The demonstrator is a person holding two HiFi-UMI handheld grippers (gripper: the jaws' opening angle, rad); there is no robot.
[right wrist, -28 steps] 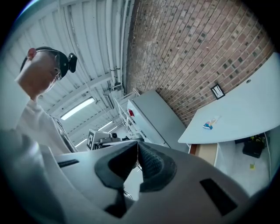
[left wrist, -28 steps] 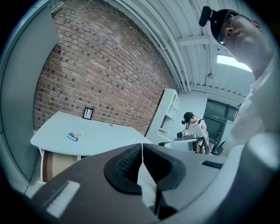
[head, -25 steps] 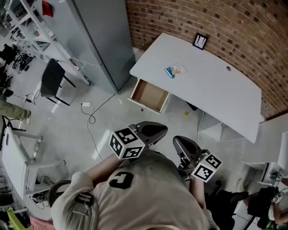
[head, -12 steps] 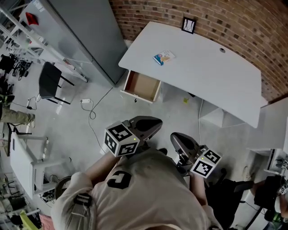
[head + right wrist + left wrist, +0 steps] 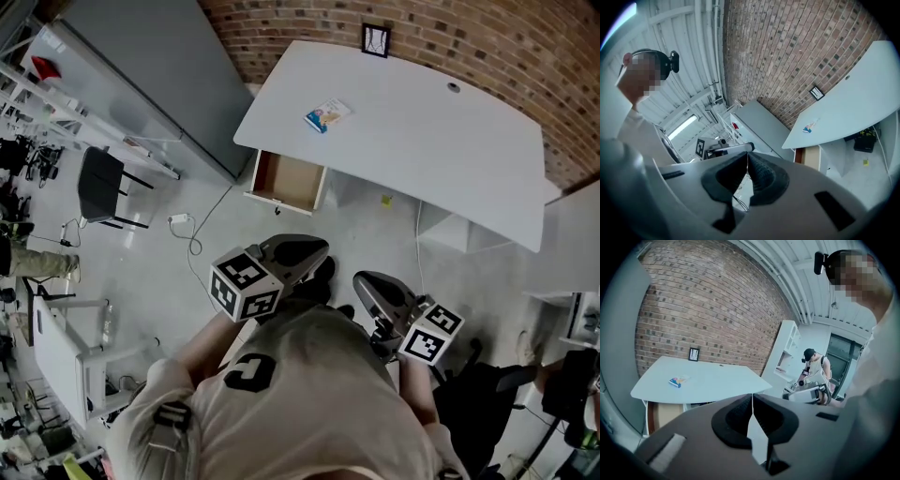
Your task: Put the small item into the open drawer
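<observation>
A brick wall (image 5: 525,47) backed the white desk (image 5: 441,141). The small item (image 5: 326,114) lay on the desktop near its left end, just above the drawer (image 5: 286,181), which stood pulled open under that edge. You held both tools close to your chest, well apart from the desk. The left gripper (image 5: 752,395) was clenched, jaws together with nothing between them, and the right gripper (image 5: 747,154) was the same.

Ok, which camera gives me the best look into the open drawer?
The head view: it looks down into the drawer, showing its whole floor. The left gripper view catches only part of it under the table; the right gripper view shows a narrow slice.
</observation>
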